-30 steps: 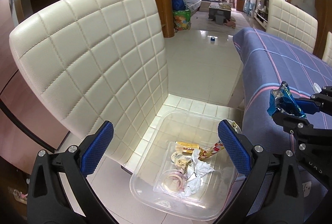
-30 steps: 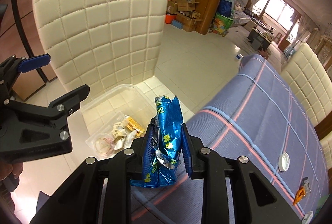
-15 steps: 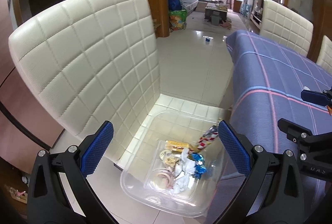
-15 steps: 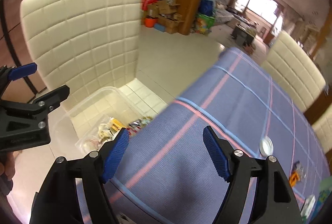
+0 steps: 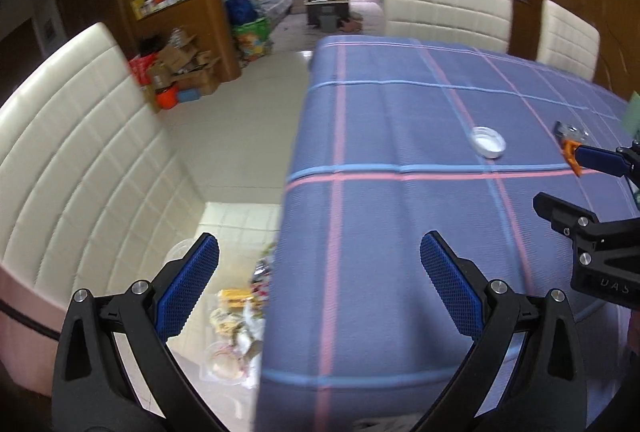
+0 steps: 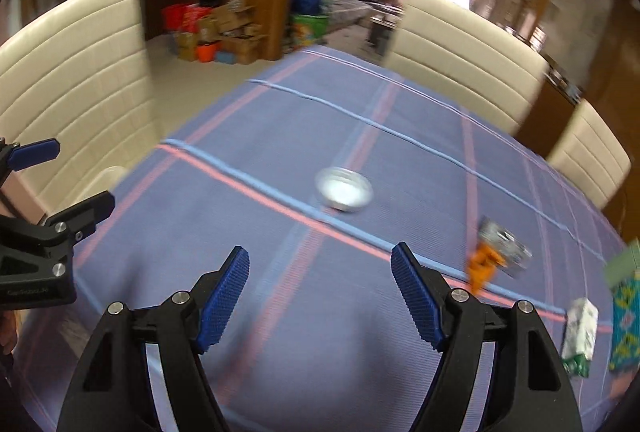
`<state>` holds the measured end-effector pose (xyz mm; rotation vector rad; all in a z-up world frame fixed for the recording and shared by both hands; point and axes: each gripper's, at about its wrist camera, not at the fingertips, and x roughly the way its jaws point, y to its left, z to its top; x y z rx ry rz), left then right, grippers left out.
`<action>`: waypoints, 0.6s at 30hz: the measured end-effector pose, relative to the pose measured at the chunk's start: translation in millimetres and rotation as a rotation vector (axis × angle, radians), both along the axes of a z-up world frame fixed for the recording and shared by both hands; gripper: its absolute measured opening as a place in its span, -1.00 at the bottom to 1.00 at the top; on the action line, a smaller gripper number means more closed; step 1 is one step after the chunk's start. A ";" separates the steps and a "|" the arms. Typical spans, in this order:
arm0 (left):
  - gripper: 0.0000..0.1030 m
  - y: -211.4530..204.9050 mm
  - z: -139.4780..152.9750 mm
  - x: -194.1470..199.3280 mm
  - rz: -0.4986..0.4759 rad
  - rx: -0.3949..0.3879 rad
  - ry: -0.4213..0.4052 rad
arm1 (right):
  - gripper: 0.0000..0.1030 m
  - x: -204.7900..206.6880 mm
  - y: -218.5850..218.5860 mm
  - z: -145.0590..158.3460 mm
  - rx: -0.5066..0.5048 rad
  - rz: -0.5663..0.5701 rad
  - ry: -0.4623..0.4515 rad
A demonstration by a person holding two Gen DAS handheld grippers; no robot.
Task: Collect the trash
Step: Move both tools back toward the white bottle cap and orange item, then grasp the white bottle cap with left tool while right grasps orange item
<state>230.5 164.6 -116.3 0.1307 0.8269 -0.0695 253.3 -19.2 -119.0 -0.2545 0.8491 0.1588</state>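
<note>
Both grippers are open and empty above the blue checked tablecloth (image 5: 380, 232). My left gripper (image 5: 320, 288) hangs over the table's left edge. Below it on the chair seat lies the clear plastic bin (image 5: 224, 344) with several wrappers inside. My right gripper (image 6: 320, 296) points across the table (image 6: 280, 312) at a round silver lid (image 6: 344, 188), which also shows in the left wrist view (image 5: 488, 141). An orange and silver wrapper (image 6: 494, 256), a white and green carton (image 6: 579, 336) and a teal patterned packet (image 6: 626, 324) lie at the right.
A cream quilted chair (image 5: 80, 159) stands left of the table, with two more chairs (image 6: 460, 63) behind it. Cardboard boxes and a wooden cabinet (image 5: 180, 51) stand on the floor beyond.
My right gripper has let the blue wrapper fall into the bin and opened. Both grippers have swung right, from the bin toward the tabletop and the silver lid.
</note>
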 end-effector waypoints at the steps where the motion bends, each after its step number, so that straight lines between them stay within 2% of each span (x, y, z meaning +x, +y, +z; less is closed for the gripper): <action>1: 0.93 -15.8 -0.2 5.2 -0.025 0.000 0.001 | 0.39 2.3 -15.5 -1.1 0.008 -0.027 0.003; 9: 0.93 -97.1 -11.5 45.1 -0.145 -0.012 0.034 | 0.39 24.8 -109.5 -17.3 0.056 -0.201 0.030; 18: 0.93 -147.7 -35.1 101.8 -0.183 0.008 0.098 | 0.39 43.0 -135.2 -38.7 0.023 -0.233 0.047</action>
